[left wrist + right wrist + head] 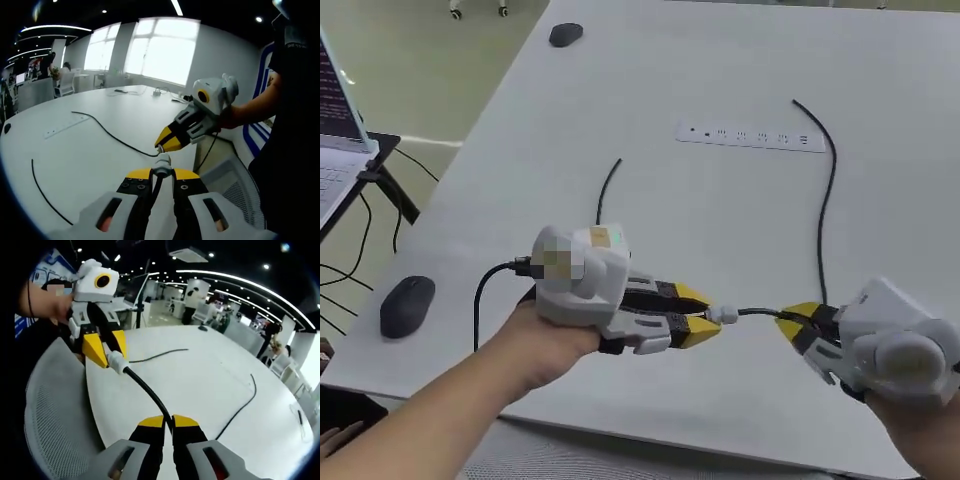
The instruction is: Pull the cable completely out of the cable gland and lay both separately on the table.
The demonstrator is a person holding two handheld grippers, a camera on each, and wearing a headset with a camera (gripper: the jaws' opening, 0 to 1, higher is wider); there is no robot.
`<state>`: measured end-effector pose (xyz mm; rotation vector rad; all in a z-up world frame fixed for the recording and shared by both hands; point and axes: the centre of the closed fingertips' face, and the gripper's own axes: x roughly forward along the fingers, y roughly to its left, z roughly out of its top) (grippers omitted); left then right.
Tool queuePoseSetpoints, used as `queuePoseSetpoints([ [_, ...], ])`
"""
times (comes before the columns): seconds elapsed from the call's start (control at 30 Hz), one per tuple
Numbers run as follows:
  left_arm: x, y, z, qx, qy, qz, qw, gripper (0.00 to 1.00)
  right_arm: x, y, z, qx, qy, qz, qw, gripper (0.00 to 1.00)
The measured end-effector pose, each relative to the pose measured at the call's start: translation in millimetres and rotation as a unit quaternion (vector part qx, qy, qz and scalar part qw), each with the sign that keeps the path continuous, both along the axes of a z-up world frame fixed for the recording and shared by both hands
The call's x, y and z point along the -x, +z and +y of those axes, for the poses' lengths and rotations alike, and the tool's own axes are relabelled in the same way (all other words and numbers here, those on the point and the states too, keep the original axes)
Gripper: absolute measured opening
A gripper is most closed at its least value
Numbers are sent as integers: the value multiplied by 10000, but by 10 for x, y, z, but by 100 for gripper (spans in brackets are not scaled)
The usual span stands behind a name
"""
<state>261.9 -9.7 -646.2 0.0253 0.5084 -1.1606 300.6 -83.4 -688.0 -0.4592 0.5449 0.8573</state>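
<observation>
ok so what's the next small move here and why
Probably draw the right gripper straight away from the left gripper: the right is shut on the cable, the left on the cable gland, and the cable is not yet out.

Nothing really readable here tbh. The laptop screen (332, 95) at the edge has lines of text, but they're way too small and blurry. The marks on the power strip (750, 137) are just specks.

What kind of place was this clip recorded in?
Probably an open-plan office: a large white table carrying a power strip and a computer mouse, a laptop beside it, and big windows behind.
</observation>
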Motion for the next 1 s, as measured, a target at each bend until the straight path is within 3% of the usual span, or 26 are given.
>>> queuePoseSetpoints([
  [0.07, 14, -7, 9, -7, 5, 8, 10000, 15, -22, -36, -53, -45, -146, 60, 9999, 0],
  [0.17, 37, -12, 24, -21, -1, -4, 10000, 15, -48, -108, -149, -331, -636, 369, 9967, 0],
  [0.23, 45, -9, 33, -17, 15, -24, 10000, 15, -57, -186, -236, -593, -1128, 693, 9894, 0],
  [0.3, 48, -14, 39, -24, 23, -33, 10000, 15, -73, -239, -292, -750, -1411, 818, 9837, 0],
  [0.37, 55, -28, 46, -47, 48, -45, 10000, 15, -53, -316, -356, -1040, -1860, 1136, 9704, 0],
  [0.4, 47, -35, 54, -72, 86, -60, 9999, 15, -43, -332, -365, -1112, -1949, 1209, 9670, 0],
  [0.6, 57, -56, 73, -97, 104, -63, 9999, 15, 19, -337, -332, -923, -1804, 1058, 9735, 1],
  [0.73, 32, -38, 122, -64, 146, -4, 9999, 15, 41, -313, -326, -899, -1744, 1011, 9753, 2],
  [0.8, 29, -38, 140, -47, 132, 20, 9999, 15, 53, -312, -320, -822, -1638, 911, 9788, 2],
  [0.9, 40, -39, 149, -57, 101, 49, 9999, 15, 78, -318, -299, -523, -1346, 770, 9865, 2],
  [0.93, 31, -40, 166, -81, 114, 32, 9999, 15, 71, -306, -305, -149, -1121, 552, 9920, 2],
  [1.0, -5, -45, 205, -80, 178, 55, 9998, 15, 70, -247, -265, 263, -775, 202, 9964, 3],
])
